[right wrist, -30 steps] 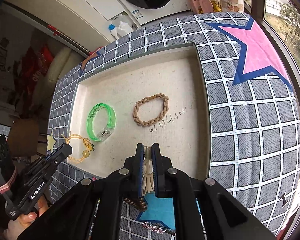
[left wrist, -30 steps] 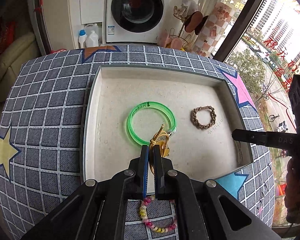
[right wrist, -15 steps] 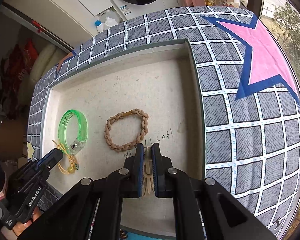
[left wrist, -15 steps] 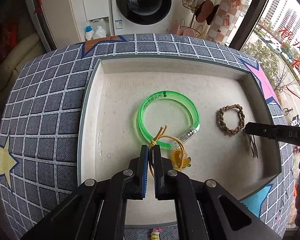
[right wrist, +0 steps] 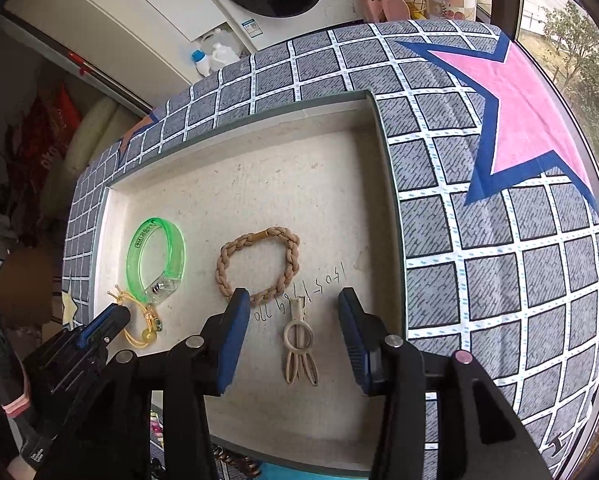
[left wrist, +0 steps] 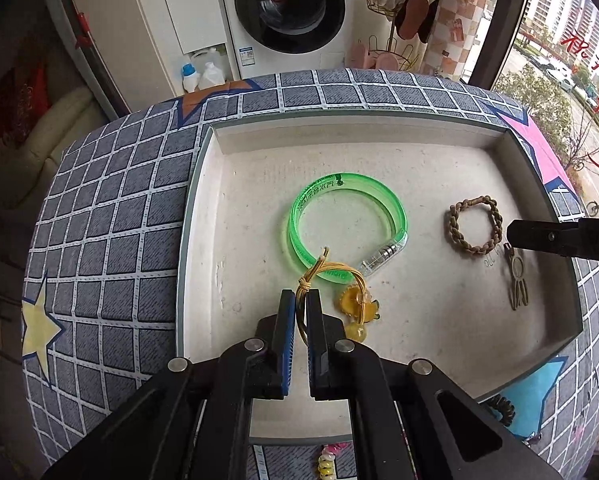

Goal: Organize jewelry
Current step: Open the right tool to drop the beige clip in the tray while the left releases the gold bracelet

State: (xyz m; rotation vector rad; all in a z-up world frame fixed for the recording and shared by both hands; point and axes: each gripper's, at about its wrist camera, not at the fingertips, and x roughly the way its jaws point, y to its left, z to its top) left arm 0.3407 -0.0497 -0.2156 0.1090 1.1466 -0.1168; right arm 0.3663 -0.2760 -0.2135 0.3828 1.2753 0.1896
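The left hand-held gripper (left wrist: pixel 300 300) is closed on the thin cord of the yellow hair tie (left wrist: pixel 339 292), whose knot stands just above the fingertips, while its yellow charms lie on the tray floor just to the right of the gripper. The loop of the cord rests over the near edge of the green bangle (left wrist: pixel 347 224), so the two things are touching. All of this is inside the shallow beige tray (left wrist: pixel 203 184), which sits on the checkered cloth of the counter. The right hand-held gripper (right wrist: pixel 291 320) has its jaws wide apart, and the beige rabbit-shaped clip (right wrist: pixel 299 344) lies on the tray floor between them, free. The long axis of the clip runs nearly along the fingers, with the ears pointing toward the camera. The braided bracelet (right wrist: pixel 259 266) lies just beyond the left fingertip. I judge the left hand needs only to open, and then draw back without dragging the cord across the bangle.
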